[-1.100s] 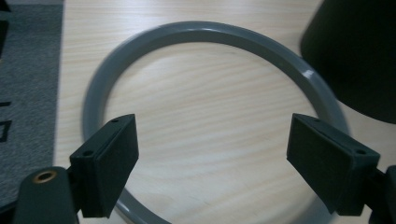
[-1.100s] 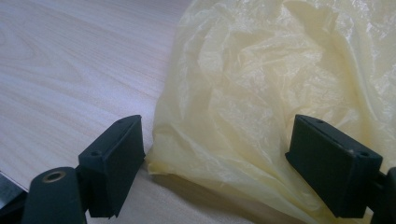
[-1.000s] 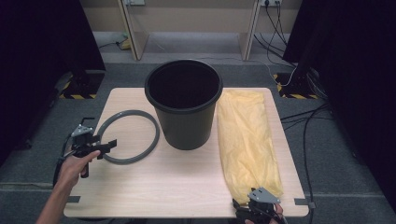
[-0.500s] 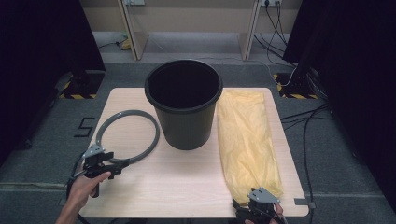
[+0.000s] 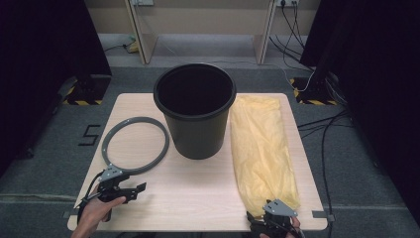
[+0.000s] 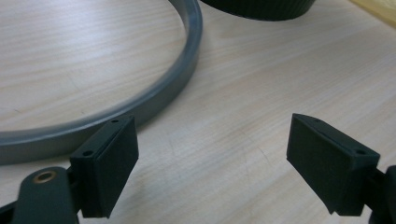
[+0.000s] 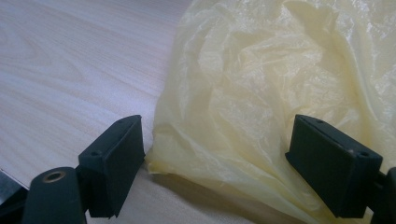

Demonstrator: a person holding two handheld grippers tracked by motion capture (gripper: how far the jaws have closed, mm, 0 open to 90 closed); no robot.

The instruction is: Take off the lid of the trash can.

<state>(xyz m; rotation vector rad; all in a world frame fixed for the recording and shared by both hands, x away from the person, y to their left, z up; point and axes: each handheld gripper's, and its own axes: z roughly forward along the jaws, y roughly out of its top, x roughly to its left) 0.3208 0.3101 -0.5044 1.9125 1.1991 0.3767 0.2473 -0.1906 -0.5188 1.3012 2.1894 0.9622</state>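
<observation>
Fingers (image 7: 332,170) of the right gripper (image 5: 275,219): spread wide, nothing pinched, the near end of the yellow plastic bag (image 5: 262,148) lying between them on the table (image 5: 198,193), right of the black bin (image 5: 194,111). Bag judged light, limp, slippery, easily torn; best pinched at a bunched edge. Left gripper (image 5: 130,190): likewise spread, beside the grey ring (image 5: 134,145).
</observation>
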